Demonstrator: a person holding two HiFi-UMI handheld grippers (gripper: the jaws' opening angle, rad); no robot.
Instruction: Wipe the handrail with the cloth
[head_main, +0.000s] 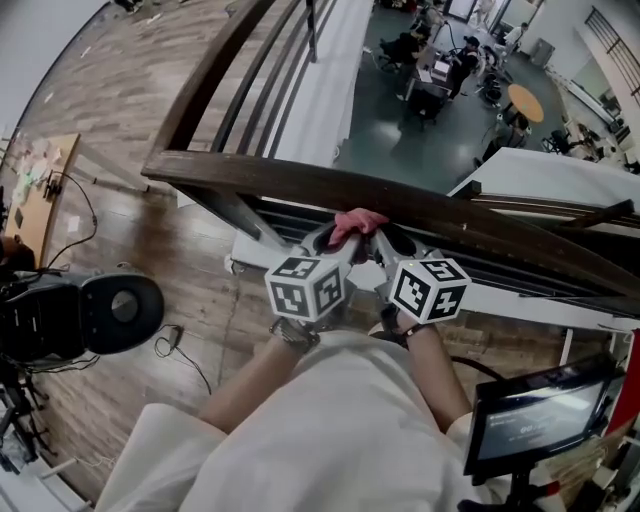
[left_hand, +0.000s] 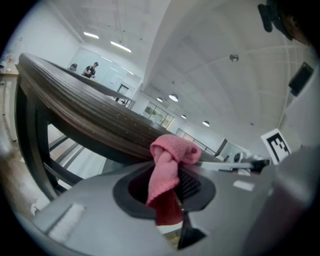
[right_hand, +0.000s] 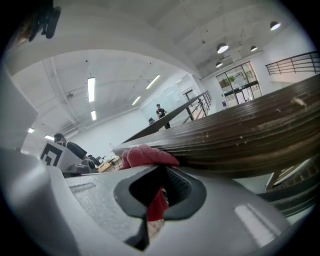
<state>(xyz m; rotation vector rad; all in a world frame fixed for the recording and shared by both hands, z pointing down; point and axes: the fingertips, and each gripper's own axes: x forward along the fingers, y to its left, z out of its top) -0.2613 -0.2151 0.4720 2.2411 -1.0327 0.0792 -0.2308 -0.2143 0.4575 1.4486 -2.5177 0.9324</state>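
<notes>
A dark brown wooden handrail (head_main: 300, 185) crosses the head view from left to right. A pink cloth (head_main: 355, 224) is bunched against its near side. Both grippers hold it side by side: my left gripper (head_main: 338, 243) is shut on the cloth (left_hand: 167, 167), my right gripper (head_main: 378, 243) is shut on the cloth (right_hand: 145, 156) too. In both gripper views the handrail (left_hand: 85, 117) (right_hand: 250, 140) runs just above the jaws, and the cloth touches its underside edge.
Beyond the rail is a drop to a lower floor with desks and people (head_main: 440, 65). A black device with cables (head_main: 80, 315) stands on the wooden floor at left. A monitor (head_main: 540, 410) sits at lower right. Metal balusters (head_main: 250, 215) run under the rail.
</notes>
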